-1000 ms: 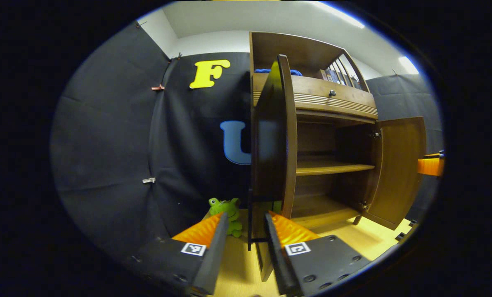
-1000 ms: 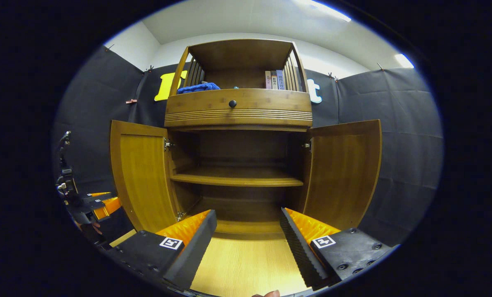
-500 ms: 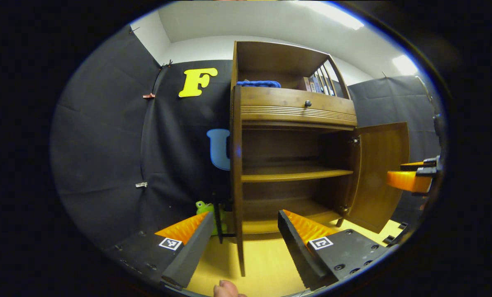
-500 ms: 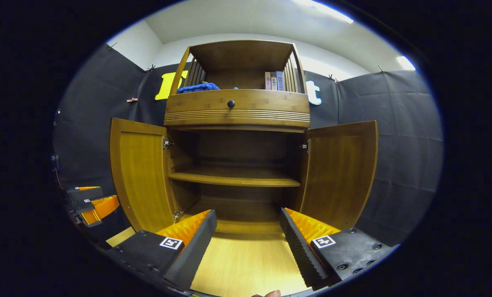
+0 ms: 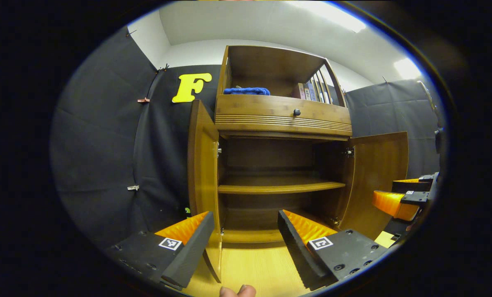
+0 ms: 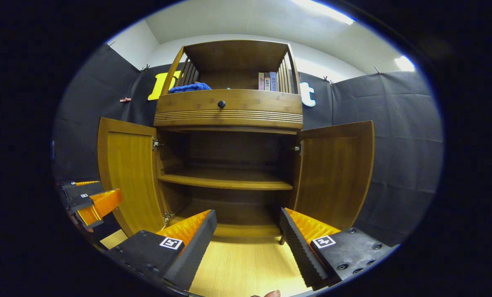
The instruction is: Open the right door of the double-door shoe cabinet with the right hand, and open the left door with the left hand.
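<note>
The wooden shoe cabinet (image 6: 228,111) stands before me with both lower doors swung out. Its left door (image 6: 130,173) and right door (image 6: 337,173) hang wide in the right gripper view. In the left gripper view the left door (image 5: 202,165) shows almost edge-on and the right door (image 5: 378,173) stands wide. My left gripper (image 5: 242,231) is open, a little back from the left door's edge, holding nothing. My right gripper (image 6: 248,231) is open in front of the cabinet's middle, also with nothing in it. Each view catches the other gripper off to the side: the right gripper (image 5: 398,200), the left gripper (image 6: 87,200).
Inside the cabinet a bare shelf (image 6: 225,179) spans the middle. Above are a drawer with a dark knob (image 6: 221,104), a blue cloth (image 6: 186,87) and a few books (image 6: 266,81). The floor (image 6: 246,268) is light wood. Black cloth walls close the booth.
My left gripper let go of the left door's edge, opened wider and drew back, turning right toward the cabinet front. The left door now stands wide. The right gripper barely moved.
</note>
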Demonstrator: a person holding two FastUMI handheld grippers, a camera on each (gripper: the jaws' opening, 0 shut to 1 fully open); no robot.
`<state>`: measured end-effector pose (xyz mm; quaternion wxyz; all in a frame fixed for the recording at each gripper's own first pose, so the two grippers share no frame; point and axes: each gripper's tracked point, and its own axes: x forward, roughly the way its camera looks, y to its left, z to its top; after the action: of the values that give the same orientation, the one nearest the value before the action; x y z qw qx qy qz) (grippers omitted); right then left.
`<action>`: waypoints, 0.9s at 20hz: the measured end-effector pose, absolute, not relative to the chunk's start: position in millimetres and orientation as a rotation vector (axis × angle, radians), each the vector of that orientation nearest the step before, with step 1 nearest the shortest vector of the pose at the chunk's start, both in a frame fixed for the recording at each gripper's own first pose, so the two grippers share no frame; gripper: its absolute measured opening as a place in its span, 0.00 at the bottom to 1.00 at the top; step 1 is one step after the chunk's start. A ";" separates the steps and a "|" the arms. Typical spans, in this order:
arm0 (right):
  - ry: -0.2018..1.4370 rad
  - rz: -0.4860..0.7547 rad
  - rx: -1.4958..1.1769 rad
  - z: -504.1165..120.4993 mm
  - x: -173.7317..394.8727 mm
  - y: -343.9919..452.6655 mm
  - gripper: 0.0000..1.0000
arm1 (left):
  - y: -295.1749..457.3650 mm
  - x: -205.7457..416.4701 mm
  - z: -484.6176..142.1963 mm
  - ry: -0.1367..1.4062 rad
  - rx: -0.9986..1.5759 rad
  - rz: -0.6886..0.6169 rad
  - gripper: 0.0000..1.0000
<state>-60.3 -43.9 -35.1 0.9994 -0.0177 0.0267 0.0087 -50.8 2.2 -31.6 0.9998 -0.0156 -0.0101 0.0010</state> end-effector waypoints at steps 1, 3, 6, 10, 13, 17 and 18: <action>0.055 0.015 -0.030 -36.9 -59.0 -45.9 0.98 | 0.5 -48.4 -31.1 -0.020 -0.022 0.004 0.96; 0.062 0.006 -0.019 -40.1 -55.6 -48.3 0.98 | -4.1 -45.3 -26.9 -0.030 -0.010 -0.001 0.94; 0.052 -0.003 -0.024 -36.9 -55.0 -51.2 0.98 | -8.1 -41.5 -25.3 -0.033 -0.003 -0.009 0.96; 0.044 0.025 -0.036 -35.5 -53.3 -54.4 0.98 | -13.5 -35.5 -22.7 -0.032 -0.008 0.011 0.96; 0.031 0.042 -0.021 -28.5 -48.2 -65.7 0.96 | -19.0 -35.3 -18.5 -0.043 -0.003 0.043 0.96; 0.027 0.057 -0.008 -25.3 -42.7 -79.3 0.97 | -35.0 -31.9 -13.3 -0.052 0.006 0.052 0.96; 0.022 0.058 -0.003 -23.5 -40.4 -83.3 0.96 | -39.6 -31.7 -13.6 -0.049 0.005 0.057 0.96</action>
<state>-40.4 -83.3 -23.5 0.9995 -0.0015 0.0110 0.0291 -31.7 -39.6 -13.6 0.9993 0.0023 -0.0246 0.0284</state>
